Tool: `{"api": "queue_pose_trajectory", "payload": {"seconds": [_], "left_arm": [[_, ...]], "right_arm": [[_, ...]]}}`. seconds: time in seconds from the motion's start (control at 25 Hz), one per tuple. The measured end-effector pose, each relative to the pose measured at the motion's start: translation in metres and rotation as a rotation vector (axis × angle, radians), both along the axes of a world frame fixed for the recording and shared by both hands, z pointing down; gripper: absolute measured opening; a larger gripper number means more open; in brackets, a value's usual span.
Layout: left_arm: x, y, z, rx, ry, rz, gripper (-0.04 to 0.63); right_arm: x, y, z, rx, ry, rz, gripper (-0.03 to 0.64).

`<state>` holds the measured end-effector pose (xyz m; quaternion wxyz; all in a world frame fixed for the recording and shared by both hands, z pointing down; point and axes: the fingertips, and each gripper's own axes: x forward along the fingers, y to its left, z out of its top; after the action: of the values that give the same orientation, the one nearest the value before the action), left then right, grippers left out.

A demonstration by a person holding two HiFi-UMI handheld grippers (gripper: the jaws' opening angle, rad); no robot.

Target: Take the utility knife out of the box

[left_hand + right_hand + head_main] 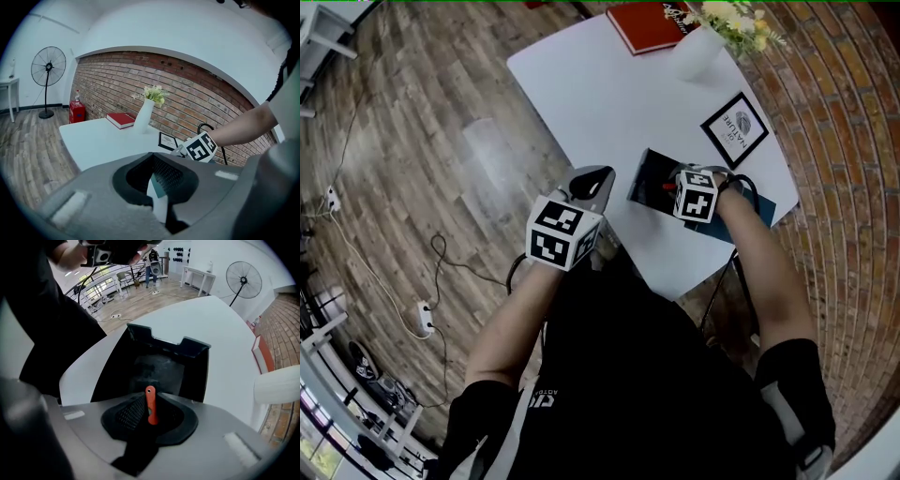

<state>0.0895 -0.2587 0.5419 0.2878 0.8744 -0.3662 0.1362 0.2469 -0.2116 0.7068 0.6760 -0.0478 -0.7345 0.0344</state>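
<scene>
An open dark box [647, 176] [157, 366] lies near the front right corner of the white table [581, 103]. My right gripper [682, 189] [151, 408] points straight down into it, with its marker cube hiding the jaws in the head view. An orange-red utility knife [150, 403] stands between its jaws, gripped at the pads, its free end toward the box floor. A bit of red shows beside that gripper in the head view. My left gripper [592, 180] [157, 190] hangs over the table's front edge left of the box, jaws a narrow gap apart with nothing between them.
A red book [652, 23], a white vase with flowers [701, 49] and a framed card [736, 127] stand at the far end of the table. A brick wall runs along its right side. A standing fan [48, 68] is on the wooden floor to the left.
</scene>
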Motion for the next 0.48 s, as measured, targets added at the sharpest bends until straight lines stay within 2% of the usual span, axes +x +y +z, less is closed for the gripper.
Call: {"api": "queue_pose_trajectory", "payload": {"seconds": [0.48], "left_arm": [[0.0021, 0.0050, -0.0028, -0.001, 0.015, 0.008, 0.008]], "right_arm": [[-0.0020, 0.0027, -0.0037, 0.071, -0.029, 0.014, 0.056]]}}
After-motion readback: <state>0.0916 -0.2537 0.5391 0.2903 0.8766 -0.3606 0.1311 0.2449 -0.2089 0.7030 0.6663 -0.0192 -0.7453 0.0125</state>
